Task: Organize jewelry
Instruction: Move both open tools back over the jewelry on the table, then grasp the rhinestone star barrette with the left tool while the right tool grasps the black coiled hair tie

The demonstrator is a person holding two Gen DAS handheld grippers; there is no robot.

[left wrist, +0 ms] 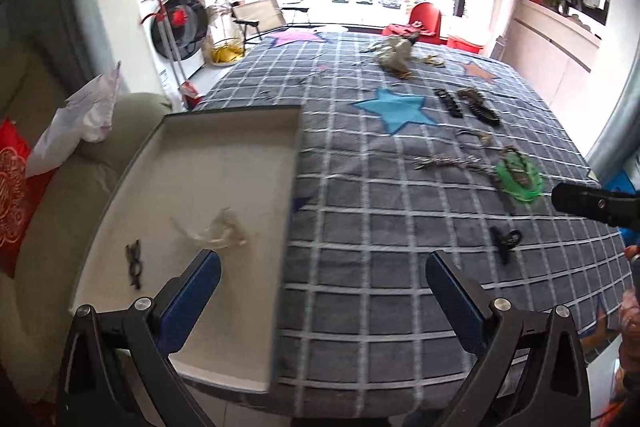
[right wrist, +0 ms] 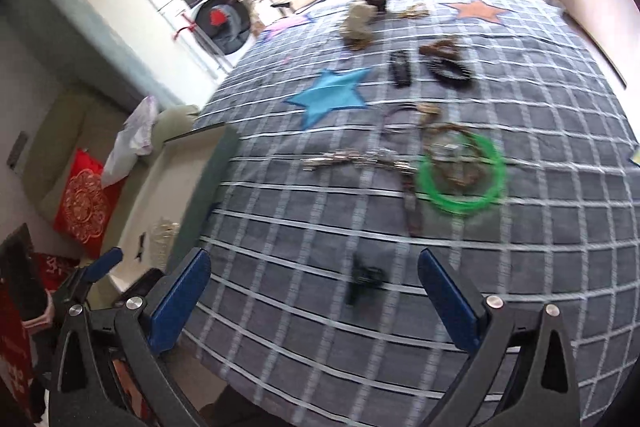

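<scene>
Two hand-held grippers hang over the counter, which is covered by a grey checked cloth (right wrist: pixel 360 327) with stars sewn on. Each one has its blue pads spread wide apart with nothing between them.

From the left wrist view, the left hand-held gripper (left wrist: pixel 322 301) sits above the near edge where a shallow white tray (left wrist: pixel 208 163) meets the cloth. Inside the tray, at about 10 o'clock from the gripper, lie a small dark glasses-shaped piece (left wrist: pixel 134 263) and, just beside it toward 11 o'clock, a pale, blurred bit of jewelry (left wrist: pixel 218 231).

From the right wrist view, the right hand-held gripper (right wrist: pixel 314 293) hovers near a small black hair clip (right wrist: pixel 362 277), which lies on the cloth between the fingers at 12 o'clock, blurred. Farther out at 1 o'clock is a green ring (right wrist: pixel 460 173) overlapping a tangle of brownish cords, with a silvery chain (right wrist: pixel 352 161) stretched out to its left. Beyond those, a black clip (right wrist: pixel 400 67) and a dark beaded loop (right wrist: pixel 448 65) lie side by side, apart. A blue star (right wrist: pixel 330 95) patch sits at 11 o'clock.
</scene>
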